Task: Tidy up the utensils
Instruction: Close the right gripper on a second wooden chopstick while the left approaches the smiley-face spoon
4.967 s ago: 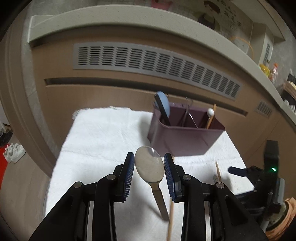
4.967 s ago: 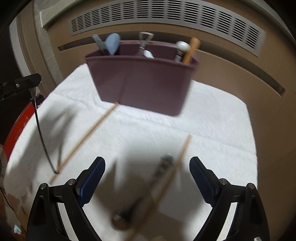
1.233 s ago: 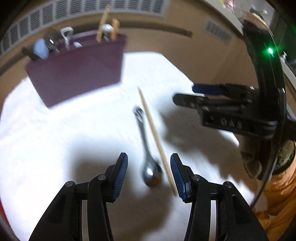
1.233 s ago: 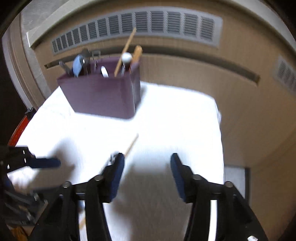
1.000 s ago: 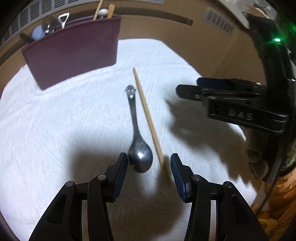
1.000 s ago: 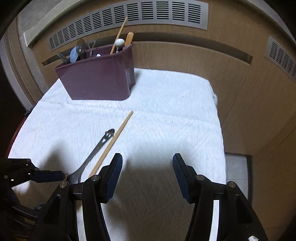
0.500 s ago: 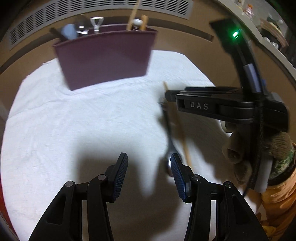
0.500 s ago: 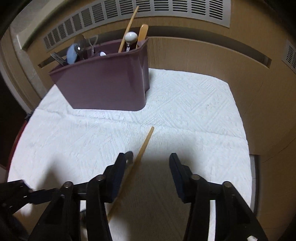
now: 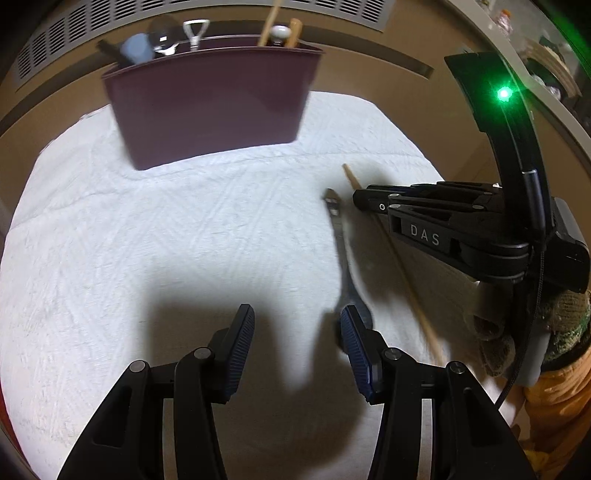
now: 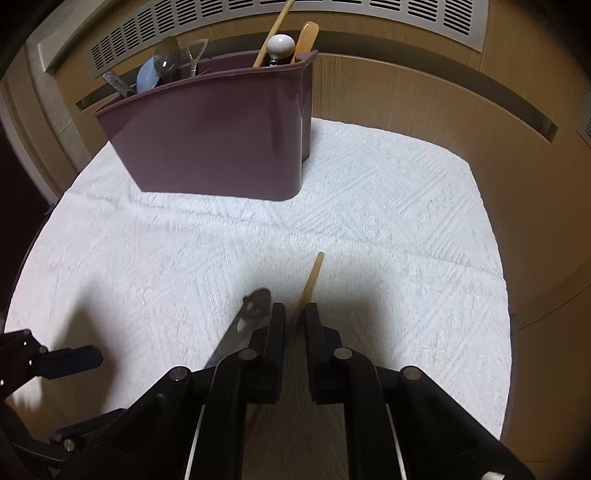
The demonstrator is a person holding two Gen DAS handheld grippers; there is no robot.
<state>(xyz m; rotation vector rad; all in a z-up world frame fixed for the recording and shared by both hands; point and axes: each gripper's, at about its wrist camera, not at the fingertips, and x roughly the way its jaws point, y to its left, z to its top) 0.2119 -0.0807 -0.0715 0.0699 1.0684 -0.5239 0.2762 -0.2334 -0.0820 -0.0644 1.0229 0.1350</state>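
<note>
Near the front edge of the white cloth (image 10: 388,206), my right gripper (image 10: 294,314) has just been closing, and its jaws now pinch a wooden chopstick (image 10: 310,280) with only a sliver of space between them. The chopstick's far end pokes out ahead of the fingertips and points toward the bin (image 10: 221,140). In the left wrist view the same chopstick (image 9: 402,273) runs on behind the right gripper (image 9: 360,197) toward the near right corner of the cloth (image 9: 147,240).

Just left of the chopstick lies a metal spoon (image 10: 243,325); its handle end with a cut-out shows beside my right gripper's left finger, touching or nearly touching it, I cannot tell which. Seen from the left wrist, the spoon (image 9: 341,251) stretches from that handle end back to its bowl, which is partly hidden behind the right finger (image 9: 356,347) of my left gripper (image 9: 297,332).

My left gripper stands half open over bare cloth, nothing between its pads. From the right wrist, only one blue-padded tip of the left gripper (image 10: 70,358) shows at the left edge.

At the far edge of the cloth stands the purple bin, upright, against a wooden panel (image 10: 424,96) with a vent grille (image 10: 369,11). Standing in it are a blue utensil (image 10: 146,79), a spoon bowl-up, a metal opener (image 10: 195,55), another chopstick (image 10: 275,31), a white knob (image 10: 281,45) and a wooden handle (image 10: 306,33). My right hand (image 9: 554,325) wears a knitted glove above an orange sleeve (image 9: 557,417).
</note>
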